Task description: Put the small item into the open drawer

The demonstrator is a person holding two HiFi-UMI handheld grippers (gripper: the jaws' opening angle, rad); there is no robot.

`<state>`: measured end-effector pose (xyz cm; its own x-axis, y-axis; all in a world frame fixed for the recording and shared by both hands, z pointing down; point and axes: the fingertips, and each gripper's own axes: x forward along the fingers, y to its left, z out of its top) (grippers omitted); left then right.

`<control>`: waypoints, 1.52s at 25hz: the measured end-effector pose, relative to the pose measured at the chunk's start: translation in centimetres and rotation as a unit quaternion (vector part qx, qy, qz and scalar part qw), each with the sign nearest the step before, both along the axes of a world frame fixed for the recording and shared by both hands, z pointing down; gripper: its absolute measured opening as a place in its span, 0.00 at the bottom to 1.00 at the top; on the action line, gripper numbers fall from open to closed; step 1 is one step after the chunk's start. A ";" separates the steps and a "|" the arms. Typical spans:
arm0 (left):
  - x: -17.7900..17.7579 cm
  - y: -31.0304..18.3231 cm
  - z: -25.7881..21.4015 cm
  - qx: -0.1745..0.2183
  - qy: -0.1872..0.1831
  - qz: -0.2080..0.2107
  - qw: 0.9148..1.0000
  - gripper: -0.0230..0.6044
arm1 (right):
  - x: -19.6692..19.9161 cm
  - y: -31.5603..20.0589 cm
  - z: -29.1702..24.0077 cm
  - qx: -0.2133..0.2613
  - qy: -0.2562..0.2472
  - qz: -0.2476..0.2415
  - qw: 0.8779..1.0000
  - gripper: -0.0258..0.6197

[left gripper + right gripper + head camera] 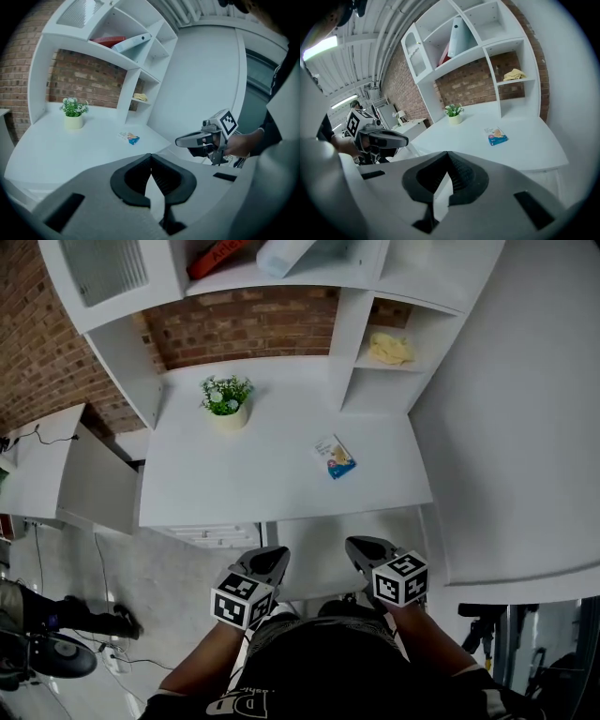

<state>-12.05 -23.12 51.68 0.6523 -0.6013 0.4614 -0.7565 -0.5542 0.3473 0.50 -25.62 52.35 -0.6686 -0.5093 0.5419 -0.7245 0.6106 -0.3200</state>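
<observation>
Nearest me, the left hand-held gripper (273, 558) and the right hand-held gripper (362, 548) are both clenched on nothing before the desk (234, 493), where I see the small item (336, 457) lying flat toward its right side, untouched.

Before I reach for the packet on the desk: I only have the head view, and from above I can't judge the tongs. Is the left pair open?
Observer: No. The left gripper has its tongs together, with nothing between them.
Operator: And the right pair?
Observer: The right gripper is shut as well, and empty.
Operator: Is the packet thick enough to pinch?
Observer: Seen from low in the right gripper view, the packet is thin and lies flat on the desk.
</observation>
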 end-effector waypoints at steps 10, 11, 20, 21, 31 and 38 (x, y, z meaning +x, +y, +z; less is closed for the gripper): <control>1.1 -2.3 0.0 -0.003 -0.003 -0.073 0.997 0.06 | 1.6 -5.4 1.4 0.015 0.047 -0.073 0.996 0.05; 1.0 -2.3 0.2 -0.006 -0.005 -0.081 0.997 0.06 | 1.8 -6.1 2.0 0.015 0.058 -0.079 0.995 0.05; 1.2 -1.7 2.4 -0.043 -0.015 -0.133 0.990 0.06 | 1.8 -14.3 7.4 0.013 0.114 -0.104 0.988 0.05; 1.1 -1.7 2.7 -0.046 -0.019 -0.137 0.989 0.06 | 1.6 -15.3 7.9 0.013 0.116 -0.103 0.988 0.05; -0.8 -0.5 5.4 -0.086 -0.036 -0.189 0.977 0.06 | 0.5 -24.6 12.9 0.039 0.163 -0.076 0.983 0.32; -2.6 0.8 7.0 -0.106 -0.042 -0.228 0.967 0.06 | 0.7 -28.0 17.2 0.015 0.211 -0.060 0.975 0.56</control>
